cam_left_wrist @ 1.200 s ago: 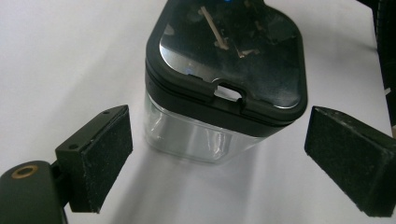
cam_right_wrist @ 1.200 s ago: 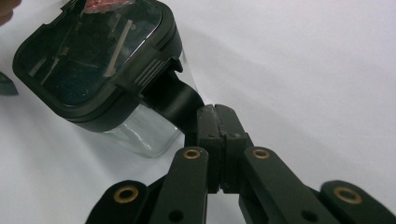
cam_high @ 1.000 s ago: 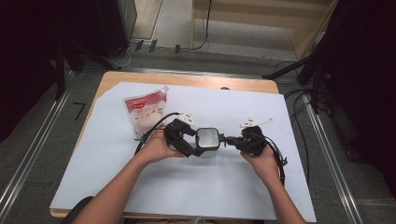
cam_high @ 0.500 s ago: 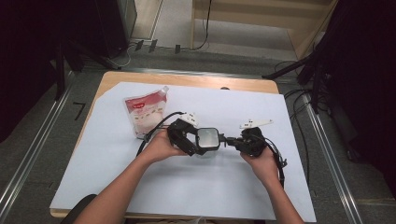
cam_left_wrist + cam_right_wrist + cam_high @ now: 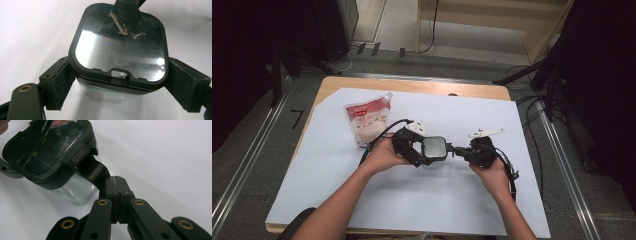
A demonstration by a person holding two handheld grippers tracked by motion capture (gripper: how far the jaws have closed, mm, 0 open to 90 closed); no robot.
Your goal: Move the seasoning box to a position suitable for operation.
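Note:
A clear square container (image 5: pixel 433 148) with a black-rimmed see-through lid (image 5: pixel 117 47) is held just above the white sheet at the table's middle. My left gripper (image 5: pixel 423 153) is shut on it, with a pad (image 5: pixel 60 86) pressed on each side of the body below the lid (image 5: pixel 50 152). My right gripper (image 5: pixel 116 183) comes in from the opposite side and is shut on the lid's black latch tab (image 5: pixel 96 171), pads together around it. In the high view the right gripper (image 5: pixel 458 150) meets the container's right edge.
A white and red pouch (image 5: pixel 368 122) lies flat on the white sheet (image 5: pixel 437 200) behind my left hand. The sheet covers most of the wooden table (image 5: pixel 412 85). Cables (image 5: pixel 532 130) hang off the table's right side.

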